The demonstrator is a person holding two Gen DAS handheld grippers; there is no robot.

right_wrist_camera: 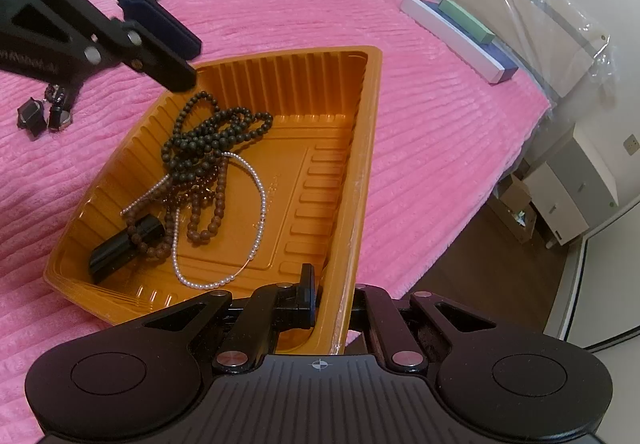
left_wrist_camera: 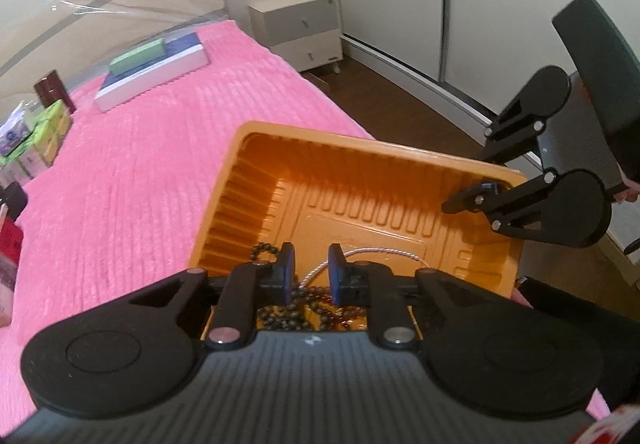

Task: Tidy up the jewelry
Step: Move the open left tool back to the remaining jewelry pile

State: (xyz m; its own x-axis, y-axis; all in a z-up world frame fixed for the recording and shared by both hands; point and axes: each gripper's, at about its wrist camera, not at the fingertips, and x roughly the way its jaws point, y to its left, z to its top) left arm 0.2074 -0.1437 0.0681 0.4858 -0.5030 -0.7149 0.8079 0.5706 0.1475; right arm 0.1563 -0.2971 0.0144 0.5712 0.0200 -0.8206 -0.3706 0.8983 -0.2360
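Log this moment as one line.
left gripper: open over beaded necklaces | right gripper: shut on rim of orange plastic tray | tray on pink blanket

Tangled dark bead strands point(right_wrist_camera: 208, 131) and a pearl necklace point(right_wrist_camera: 256, 211) lie in the orange tray point(right_wrist_camera: 352, 147).

R gripper point(right_wrist_camera: 329, 296) at bottom centre is clamping orange tray point(right_wrist_camera: 240, 83) wall. Dark bead strands point(right_wrist_camera: 208, 135), pearl necklace point(right_wrist_camera: 260, 203) are lying inside tray. L gripper point(right_wrist_camera: 176, 55) is hovering upper left over pink blanket point(right_wrist_camera: 420, 123).
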